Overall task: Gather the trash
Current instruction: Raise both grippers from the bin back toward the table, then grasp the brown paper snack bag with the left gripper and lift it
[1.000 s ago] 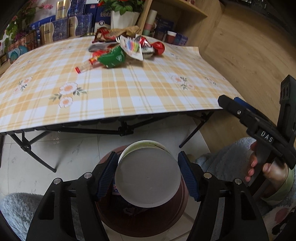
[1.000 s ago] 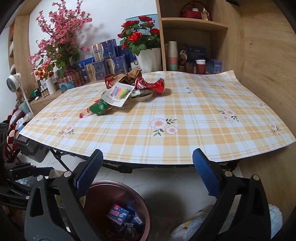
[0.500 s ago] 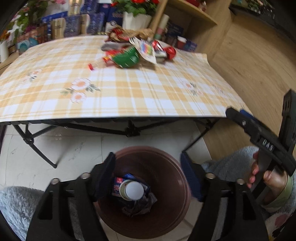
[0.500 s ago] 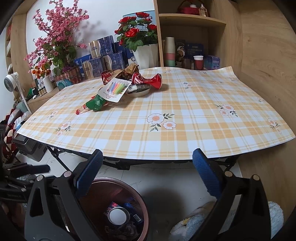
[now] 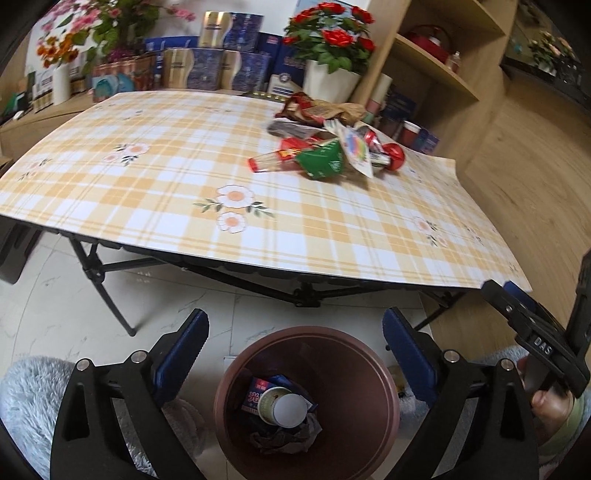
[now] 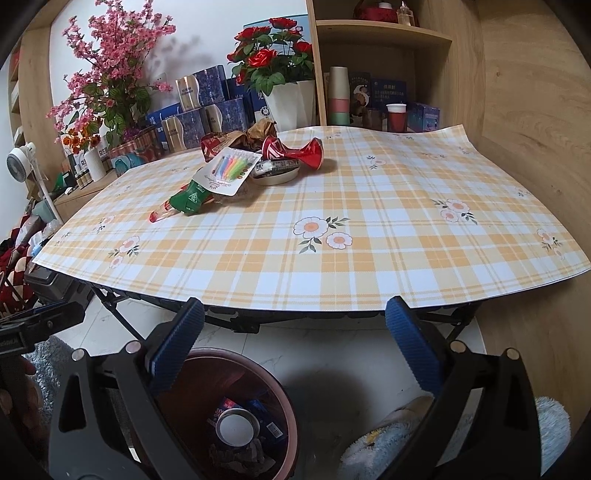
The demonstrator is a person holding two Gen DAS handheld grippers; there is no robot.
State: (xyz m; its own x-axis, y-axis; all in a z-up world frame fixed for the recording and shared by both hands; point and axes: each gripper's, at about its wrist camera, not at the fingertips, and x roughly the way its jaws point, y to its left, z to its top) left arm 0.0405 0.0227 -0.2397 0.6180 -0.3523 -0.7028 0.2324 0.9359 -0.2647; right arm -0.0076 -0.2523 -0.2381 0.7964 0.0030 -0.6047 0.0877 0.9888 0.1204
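A smooth, faintly glossy checked sheet [image 6: 369, 229] is spread over the counter. The crushed can [image 6: 295, 151] is shiny red metal. The bin [image 5: 369, 387] at the bottom is smooth brown plastic. Matt wood grain is seen on the shelves [image 6: 380, 33]. The floor [image 5: 55, 302] is polished, marble-like tile.

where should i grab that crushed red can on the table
Take the crushed red can at its pinched waist, coming from above with fingers across the narrow middle. It lies on its side with both ends flared, so the waist fits between the jaws and the flares stop slipping.
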